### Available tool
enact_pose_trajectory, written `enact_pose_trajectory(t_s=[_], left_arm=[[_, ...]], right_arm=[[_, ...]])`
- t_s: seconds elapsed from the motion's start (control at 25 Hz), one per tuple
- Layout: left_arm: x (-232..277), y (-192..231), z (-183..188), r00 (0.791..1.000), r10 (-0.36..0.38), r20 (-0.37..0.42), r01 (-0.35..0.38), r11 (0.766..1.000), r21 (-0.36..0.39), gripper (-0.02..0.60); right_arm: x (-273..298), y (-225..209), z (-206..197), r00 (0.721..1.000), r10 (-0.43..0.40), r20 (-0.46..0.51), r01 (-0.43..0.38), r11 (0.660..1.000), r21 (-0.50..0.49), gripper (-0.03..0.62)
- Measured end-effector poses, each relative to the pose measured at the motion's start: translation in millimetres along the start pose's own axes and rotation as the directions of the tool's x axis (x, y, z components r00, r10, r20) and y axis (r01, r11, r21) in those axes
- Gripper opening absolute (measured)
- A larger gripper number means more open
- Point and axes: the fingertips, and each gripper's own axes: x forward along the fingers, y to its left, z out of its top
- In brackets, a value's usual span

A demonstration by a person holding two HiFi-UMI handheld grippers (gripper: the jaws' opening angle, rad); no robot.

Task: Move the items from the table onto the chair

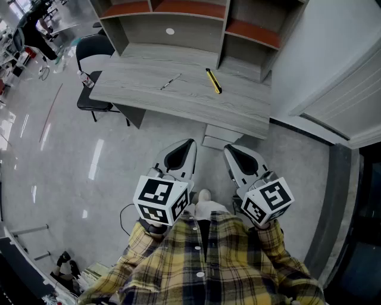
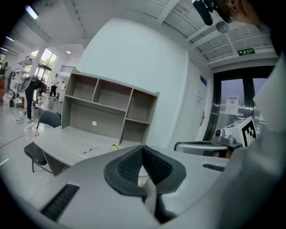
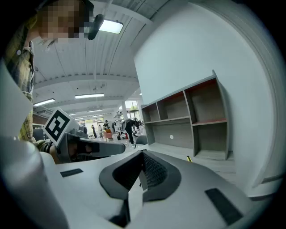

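A grey pen [image 1: 169, 81] and a yellow utility knife [image 1: 214, 81] lie on the grey desk [image 1: 178, 101]. A black chair [image 1: 94, 71] stands at the desk's left end. A small clear bottle [image 1: 86, 78] shows at the desk's left corner, over the chair seat; whether it rests on the seat I cannot tell. My left gripper [image 1: 190, 143] and right gripper [image 1: 228, 149] are held close to my body, well short of the desk, both shut and empty. The left gripper view shows the pen [image 2: 90, 150], the knife [image 2: 116, 146] and the chair [image 2: 41, 134] beyond the left gripper [image 2: 143, 153]. The right gripper [image 3: 142, 157] points toward the desk.
An open shelf unit [image 1: 178, 18] stands along the back of the desk. A white wall and a door frame [image 1: 333, 89] are on the right. Shiny floor [image 1: 65, 161] spreads to the left, with cables and clutter [image 1: 71, 268] at the lower left. People stand far off [image 2: 33, 89].
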Motion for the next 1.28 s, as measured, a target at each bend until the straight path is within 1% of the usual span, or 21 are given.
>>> enact_pose_trajectory(t_s=[0.28, 0.44, 0.56, 0.72, 0.84, 1.04, 1.16, 1.28], left_arm=[[-4.2, 4.9, -1.4, 1.0, 0.022, 0.01, -0.022, 1.0, 0.0, 0.005], [-7.5, 5.1, -3.7, 0.999, 0.04, 0.019, -0.04, 0.999, 0.002, 0.005], [-10.1, 6.4, -5.6, 0.997, 0.067, 0.03, -0.067, 0.998, 0.002, 0.005], [-19.2, 15.4, -7.1, 0.992, 0.123, 0.04, -0.122, 0.992, -0.014, 0.005], [-24.8, 28.6, -10.6, 0.986, 0.161, 0.04, -0.16, 0.987, -0.034, 0.005], [-24.5, 62.6, -9.2, 0.98, 0.196, 0.043, -0.194, 0.98, -0.054, 0.005], [-19.4, 89.8, -5.7, 0.98, 0.196, 0.034, -0.194, 0.979, -0.056, 0.005], [-12.0, 122.8, 4.4, 0.984, 0.176, 0.027, -0.174, 0.983, -0.053, 0.005]], right_arm=[[-5.8, 2.8, -3.5, 1.0, -0.007, 0.006, 0.007, 1.0, 0.005, 0.018], [-9.9, 2.8, -6.0, 1.0, 0.004, 0.01, -0.004, 1.0, 0.008, 0.018], [-13.1, -1.9, -9.5, 1.0, 0.013, 0.01, -0.014, 1.0, 0.017, 0.018], [-13.9, -1.9, -11.5, 0.999, 0.044, 0.008, -0.044, 0.999, 0.028, 0.018], [-7.6, 1.2, -19.5, 0.998, 0.068, -0.014, -0.067, 0.997, 0.037, 0.018], [21.5, 7.0, -22.7, 0.995, 0.097, -0.036, -0.095, 0.994, 0.045, 0.018], [47.9, 8.2, -21.2, 0.995, 0.095, -0.041, -0.093, 0.994, 0.052, 0.018], [82.2, 13.6, -13.2, 0.996, 0.083, -0.041, -0.081, 0.995, 0.051, 0.018]])
